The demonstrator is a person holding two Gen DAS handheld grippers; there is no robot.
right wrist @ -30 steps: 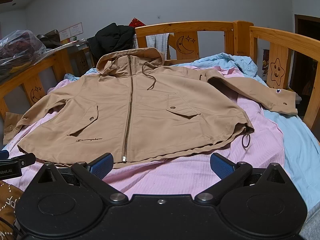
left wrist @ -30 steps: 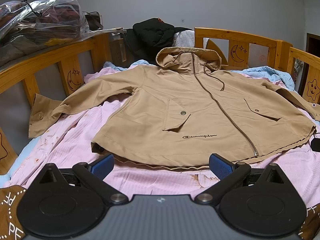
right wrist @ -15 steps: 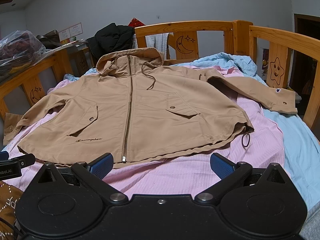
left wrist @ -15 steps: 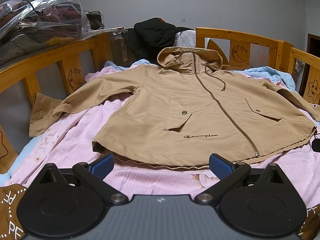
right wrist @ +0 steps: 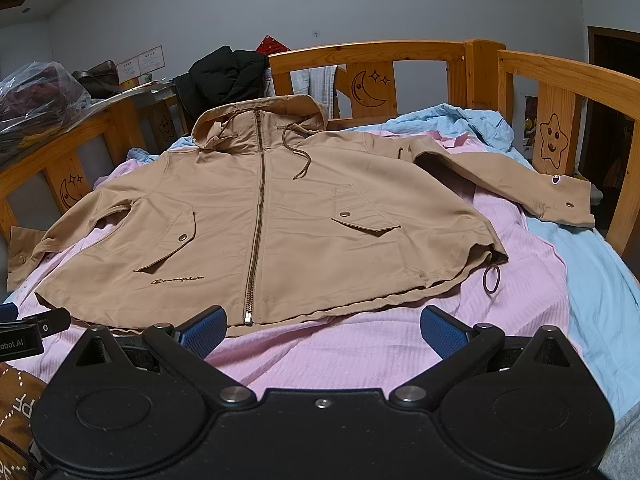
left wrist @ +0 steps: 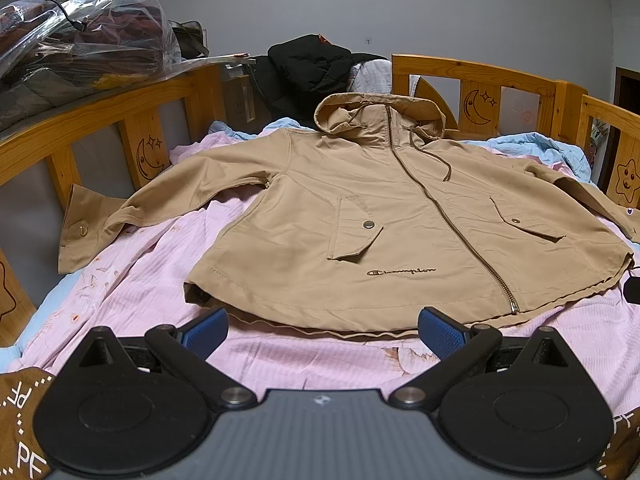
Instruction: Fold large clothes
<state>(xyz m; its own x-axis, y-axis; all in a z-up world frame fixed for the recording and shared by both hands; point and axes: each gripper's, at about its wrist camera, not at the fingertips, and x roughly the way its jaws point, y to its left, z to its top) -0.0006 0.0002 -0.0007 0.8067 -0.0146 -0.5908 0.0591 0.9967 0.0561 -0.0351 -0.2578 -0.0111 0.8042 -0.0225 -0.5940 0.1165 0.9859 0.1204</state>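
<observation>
A tan hooded zip jacket [left wrist: 392, 232] lies flat, front up, on a pink sheet, sleeves spread to both sides; it also shows in the right wrist view [right wrist: 280, 216]. My left gripper [left wrist: 322, 334] is open and empty, just short of the jacket's hem, left of the zipper end. My right gripper [right wrist: 322, 330] is open and empty, just short of the hem, right of the zipper pull [right wrist: 249, 316]. The left gripper's tip [right wrist: 24, 330] shows at the left edge of the right wrist view.
Wooden bed rails [left wrist: 472, 76] with moon and star carvings surround the bed. A black garment [left wrist: 312, 64] hangs over the headboard. A plastic bag of clothes [left wrist: 80, 40] sits beyond the left rail. A blue sheet [right wrist: 592, 272] lies along the right side.
The left gripper has shifted slightly, so the jacket sits a little further right and lower in its view. The right wrist view is almost unchanged. Both grippers stay open.
</observation>
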